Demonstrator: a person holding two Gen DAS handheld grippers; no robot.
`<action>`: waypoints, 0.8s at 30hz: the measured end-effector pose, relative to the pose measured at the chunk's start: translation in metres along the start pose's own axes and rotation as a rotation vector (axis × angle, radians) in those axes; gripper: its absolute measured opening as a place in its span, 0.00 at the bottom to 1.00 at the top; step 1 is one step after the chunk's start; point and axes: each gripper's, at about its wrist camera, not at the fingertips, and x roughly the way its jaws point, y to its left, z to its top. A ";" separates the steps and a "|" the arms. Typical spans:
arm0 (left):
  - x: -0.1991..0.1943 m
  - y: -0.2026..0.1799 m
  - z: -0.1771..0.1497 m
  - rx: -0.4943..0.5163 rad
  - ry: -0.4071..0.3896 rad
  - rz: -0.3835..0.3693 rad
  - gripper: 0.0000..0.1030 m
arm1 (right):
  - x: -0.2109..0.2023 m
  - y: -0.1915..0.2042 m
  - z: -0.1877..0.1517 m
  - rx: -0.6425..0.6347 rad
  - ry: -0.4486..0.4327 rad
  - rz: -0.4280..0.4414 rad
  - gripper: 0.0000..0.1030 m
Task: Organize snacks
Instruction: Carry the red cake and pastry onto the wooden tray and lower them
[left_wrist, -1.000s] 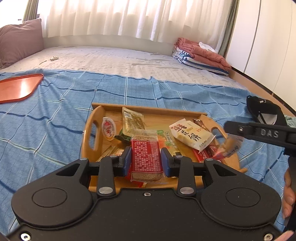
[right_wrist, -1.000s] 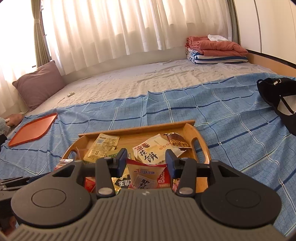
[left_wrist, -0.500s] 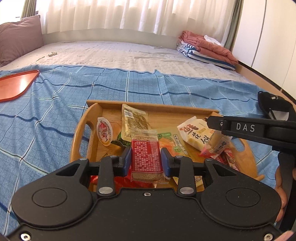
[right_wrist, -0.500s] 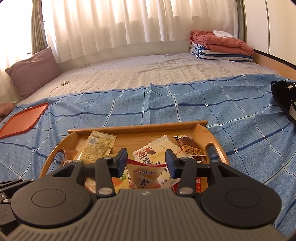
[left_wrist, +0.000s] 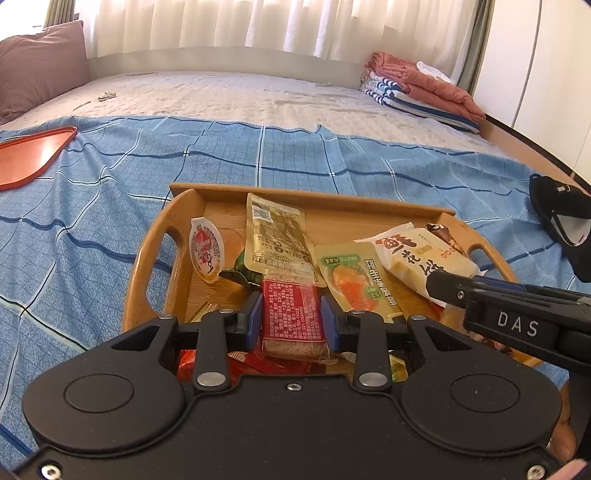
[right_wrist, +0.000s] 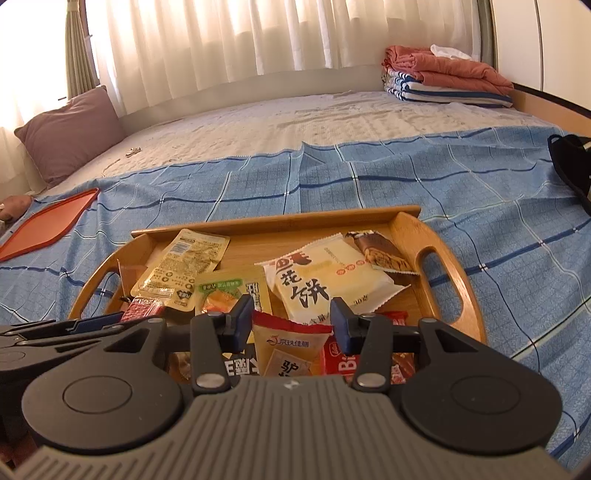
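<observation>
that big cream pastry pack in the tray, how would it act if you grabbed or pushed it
The cream pack looks puffed and pillow-like, so it is probably light and would give under the fingers. Its glossy film could slip. It lies propped on other packets in the tray, so a push would likely slide it, not tip it.

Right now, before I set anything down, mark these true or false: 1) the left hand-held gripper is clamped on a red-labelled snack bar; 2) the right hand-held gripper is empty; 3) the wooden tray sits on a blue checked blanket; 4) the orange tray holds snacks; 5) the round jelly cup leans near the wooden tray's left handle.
1) True: the left hand-held gripper is shut on the red-labelled snack bar.
2) False: the right hand-held gripper holds a tan snack packet.
3) True: the wooden tray rests on the blue checked blanket.
4) False: nothing shows on the visible part of the orange tray.
5) True: the round jelly cup leans there.
</observation>
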 end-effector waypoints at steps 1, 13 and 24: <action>0.000 0.000 0.000 0.001 -0.001 0.000 0.31 | 0.001 -0.001 -0.001 -0.004 0.004 -0.005 0.48; 0.001 -0.005 -0.001 0.028 -0.009 0.010 0.32 | 0.012 -0.010 -0.010 0.039 0.034 -0.012 0.50; -0.022 -0.004 0.003 0.036 -0.047 0.051 0.72 | -0.013 -0.007 0.001 0.044 -0.018 0.022 0.83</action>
